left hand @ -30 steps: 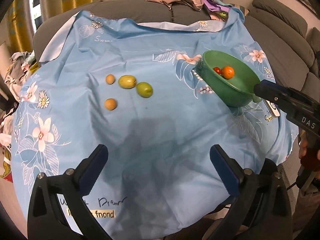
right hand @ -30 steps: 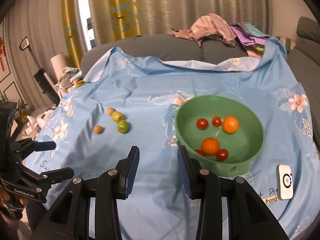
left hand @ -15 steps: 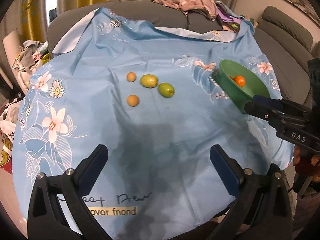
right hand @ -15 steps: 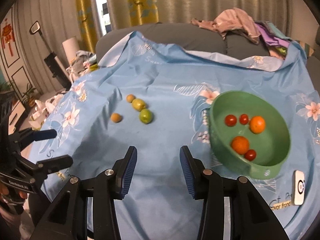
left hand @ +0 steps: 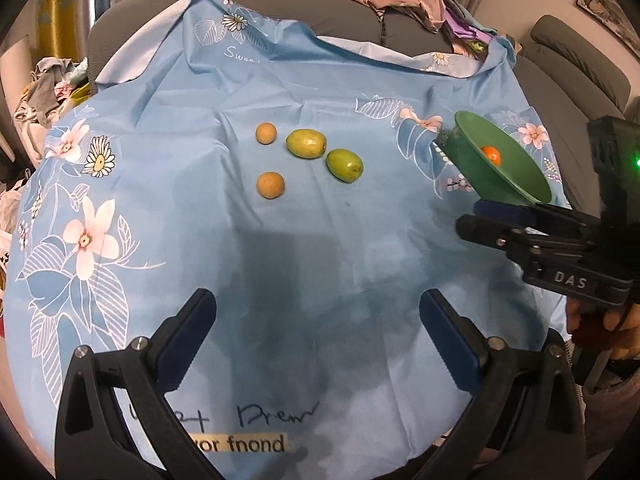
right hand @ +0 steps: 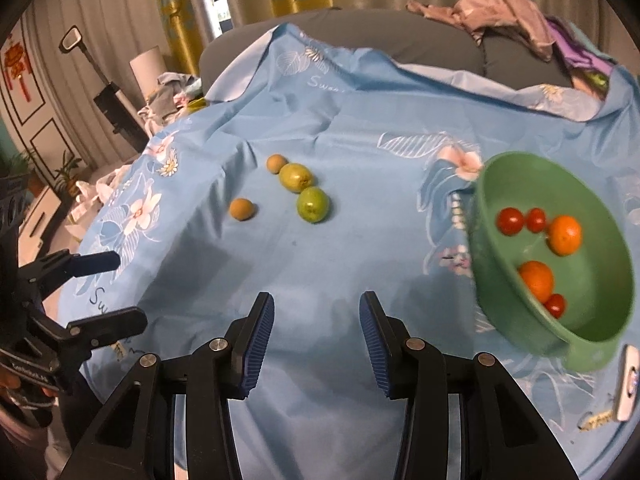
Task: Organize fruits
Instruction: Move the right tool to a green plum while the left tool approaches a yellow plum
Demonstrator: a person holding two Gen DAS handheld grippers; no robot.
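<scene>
While your left gripper (left hand: 316,326) hovers over the near part of the blue floral cloth (left hand: 280,248), its jaws stand wide apart with nothing between them. Your right gripper (right hand: 316,336) hangs at about the same nearness on the other side, its jaws also apart and empty, though set closer together than the left pair.

Ahead of both grippers, four loose fruits lie on the cloth in a small cluster. Two green fruits sit close side by side, the farther green fruit (left hand: 305,143) just left of the nearer green fruit (left hand: 345,165) as your left wrist camera shows them. A small tan fruit (left hand: 266,133) lies just beside the farther green one, and a second tan fruit (left hand: 271,185) rests nearer to you, a little apart from the rest.

The green bowl (right hand: 520,312) stands on the cloth to the right of the cluster, well apart from it. Inside it you can count two oranges, one orange (right hand: 564,234) toward the far side and the other orange (right hand: 537,279) nearer, plus three cherry tomatoes: a pair (right hand: 520,220) side by side beside the far orange and a single tomato (right hand: 555,305) touching the near orange.

A small white device (right hand: 629,382) lies on the cloth just beyond the bowl's near right rim. Crumpled clothes (right hand: 500,10) are heaped on the grey sofa (right hand: 400,36) behind the cloth.
</scene>
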